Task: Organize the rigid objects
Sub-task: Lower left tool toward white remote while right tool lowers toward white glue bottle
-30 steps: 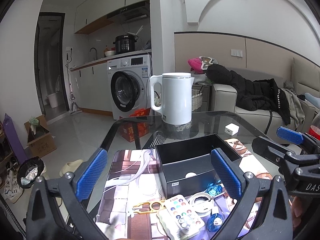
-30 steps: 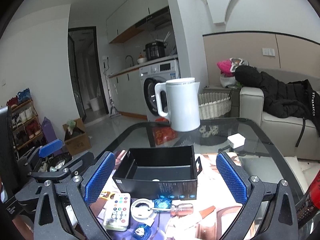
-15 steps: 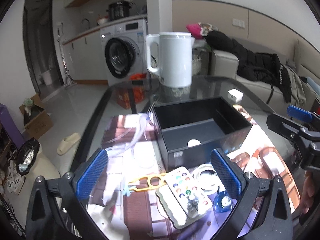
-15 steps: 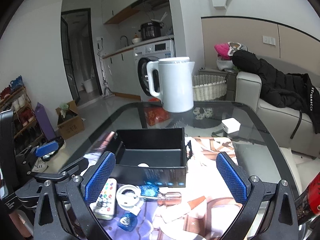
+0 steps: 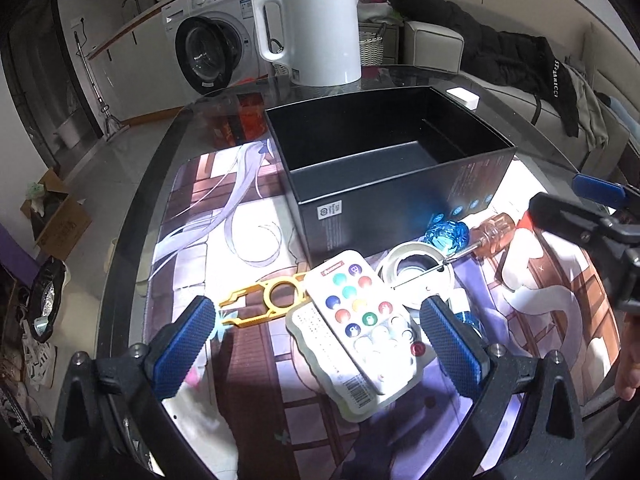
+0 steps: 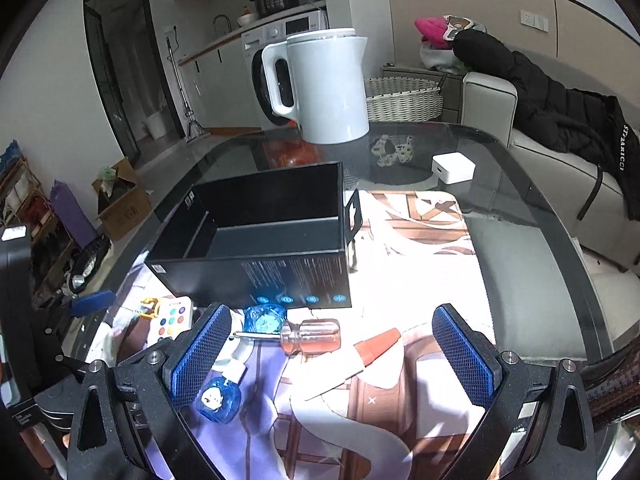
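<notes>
The left black two-finger gripper with blue textured pads (image 5: pixel 316 344) is tilted downward, its jaws spread wide apart with nothing between them. One blue pad (image 5: pixel 186 344) sits at the lower left of its own view and the other at the lower right, both clear of any contact. The right black two-finger gripper with blue textured pads (image 6: pixel 334 356) is likewise pitched downward, jaws wide apart and holding nothing. It appears at the right edge of the left wrist view, where a bit of the person's bare hand (image 5: pixel 628 364) shows behind it.
</notes>
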Action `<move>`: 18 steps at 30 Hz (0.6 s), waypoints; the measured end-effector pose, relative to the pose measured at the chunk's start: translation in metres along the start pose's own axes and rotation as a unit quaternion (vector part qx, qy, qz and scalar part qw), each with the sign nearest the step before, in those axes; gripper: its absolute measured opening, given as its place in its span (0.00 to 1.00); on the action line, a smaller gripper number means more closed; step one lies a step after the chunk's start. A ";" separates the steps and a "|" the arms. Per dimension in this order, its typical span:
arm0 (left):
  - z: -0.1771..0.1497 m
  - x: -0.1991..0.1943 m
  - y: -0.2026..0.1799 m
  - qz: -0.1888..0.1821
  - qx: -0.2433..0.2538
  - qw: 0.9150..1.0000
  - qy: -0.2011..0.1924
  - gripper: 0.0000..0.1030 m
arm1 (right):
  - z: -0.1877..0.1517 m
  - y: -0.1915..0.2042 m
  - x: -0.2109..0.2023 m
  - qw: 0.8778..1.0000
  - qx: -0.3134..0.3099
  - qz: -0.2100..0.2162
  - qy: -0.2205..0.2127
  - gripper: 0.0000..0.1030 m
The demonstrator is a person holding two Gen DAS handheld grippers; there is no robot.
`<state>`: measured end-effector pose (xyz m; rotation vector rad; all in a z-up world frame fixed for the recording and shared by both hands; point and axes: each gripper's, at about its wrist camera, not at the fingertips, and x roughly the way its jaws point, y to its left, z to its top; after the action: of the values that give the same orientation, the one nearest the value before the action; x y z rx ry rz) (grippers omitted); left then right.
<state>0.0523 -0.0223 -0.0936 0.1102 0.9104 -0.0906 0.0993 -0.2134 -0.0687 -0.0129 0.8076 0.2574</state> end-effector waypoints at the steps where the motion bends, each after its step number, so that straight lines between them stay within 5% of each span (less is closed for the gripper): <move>1: 0.000 0.001 -0.002 -0.001 0.006 1.000 0.002 0.99 | -0.001 0.002 0.003 1.000 -0.003 0.001 0.006 1.00; 3: 0.003 0.006 -0.006 -0.005 0.021 1.000 0.009 0.98 | -0.002 -0.001 0.010 1.000 0.003 0.002 0.015 1.00; 12: -0.002 0.015 -0.018 -0.015 0.054 0.998 0.041 0.61 | -0.004 -0.022 0.026 0.999 0.033 -0.019 0.038 1.00; 18: -0.007 0.014 -0.022 0.008 0.076 0.996 0.034 0.56 | -0.012 -0.022 0.027 0.996 0.056 0.002 0.065 0.95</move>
<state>0.0521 -0.0439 -0.1102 0.2641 0.9703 -0.1421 0.1132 -0.2304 -0.0983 0.0783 0.9500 0.2167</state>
